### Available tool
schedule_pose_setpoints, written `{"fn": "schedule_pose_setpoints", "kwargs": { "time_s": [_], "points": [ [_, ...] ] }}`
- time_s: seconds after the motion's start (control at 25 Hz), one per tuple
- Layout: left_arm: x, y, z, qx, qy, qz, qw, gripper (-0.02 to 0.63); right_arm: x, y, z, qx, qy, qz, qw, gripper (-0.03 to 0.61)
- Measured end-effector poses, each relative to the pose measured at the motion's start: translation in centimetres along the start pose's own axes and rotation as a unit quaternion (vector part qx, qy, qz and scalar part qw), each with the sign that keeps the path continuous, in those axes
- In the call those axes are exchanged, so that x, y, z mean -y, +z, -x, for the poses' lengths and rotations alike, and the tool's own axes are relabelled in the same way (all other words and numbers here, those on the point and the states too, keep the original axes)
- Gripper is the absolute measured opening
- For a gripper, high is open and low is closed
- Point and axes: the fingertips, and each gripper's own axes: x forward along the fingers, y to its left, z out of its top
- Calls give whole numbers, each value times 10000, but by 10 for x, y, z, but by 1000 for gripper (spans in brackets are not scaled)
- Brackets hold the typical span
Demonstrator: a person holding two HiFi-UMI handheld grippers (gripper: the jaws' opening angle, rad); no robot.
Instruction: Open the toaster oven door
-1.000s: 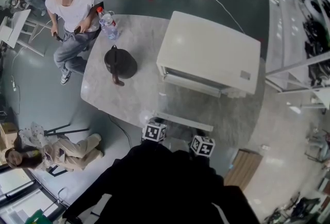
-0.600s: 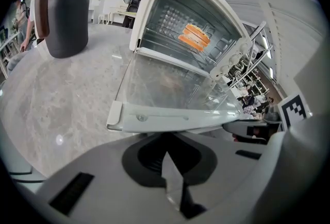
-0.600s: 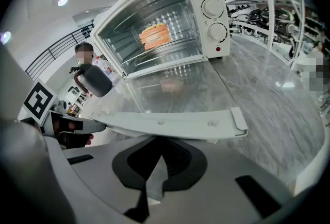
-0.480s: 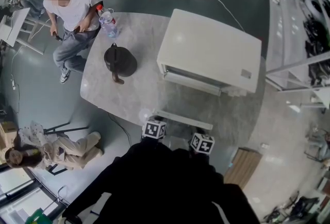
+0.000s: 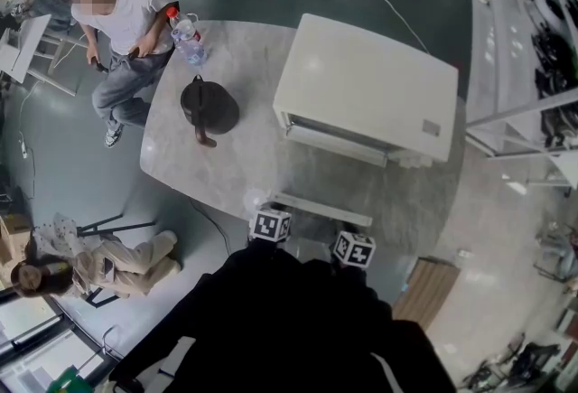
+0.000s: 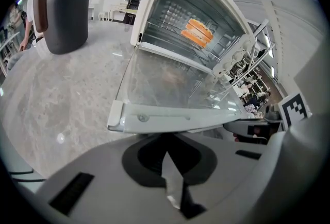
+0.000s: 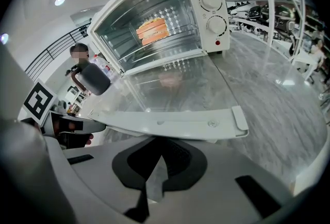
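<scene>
The white toaster oven (image 5: 370, 84) stands on the marble table (image 5: 226, 174) with its glass door (image 6: 165, 81) folded down flat. The door's handle bar (image 5: 321, 210) points toward me. Orange toast (image 6: 198, 32) lies on the rack inside. My left gripper (image 5: 271, 227) and right gripper (image 5: 354, 249) hover side by side just short of the handle bar. In the left gripper view the handle (image 6: 175, 117) lies just beyond the left gripper (image 6: 167, 153), whose jaws meet with nothing between them. The right gripper (image 7: 160, 158) looks the same under the handle (image 7: 170, 125).
A dark jug (image 5: 209, 107) with a brown handle and a water bottle (image 5: 187, 39) stand on the table's far left. One person sits behind the table (image 5: 126, 30); another sits on the floor (image 5: 99, 265). A wooden crate (image 5: 424, 292) lies at the lower right, with shelving beyond it.
</scene>
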Motion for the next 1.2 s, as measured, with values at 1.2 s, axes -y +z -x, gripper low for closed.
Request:
{"fn": "schedule_pose_setpoints", "kwargs": {
  "time_s": [1.2],
  "points": [
    [33, 62, 84, 1425, -113, -264, 9894, 3, -55, 89, 75, 1344, 591, 611, 9873, 3]
  ]
}}
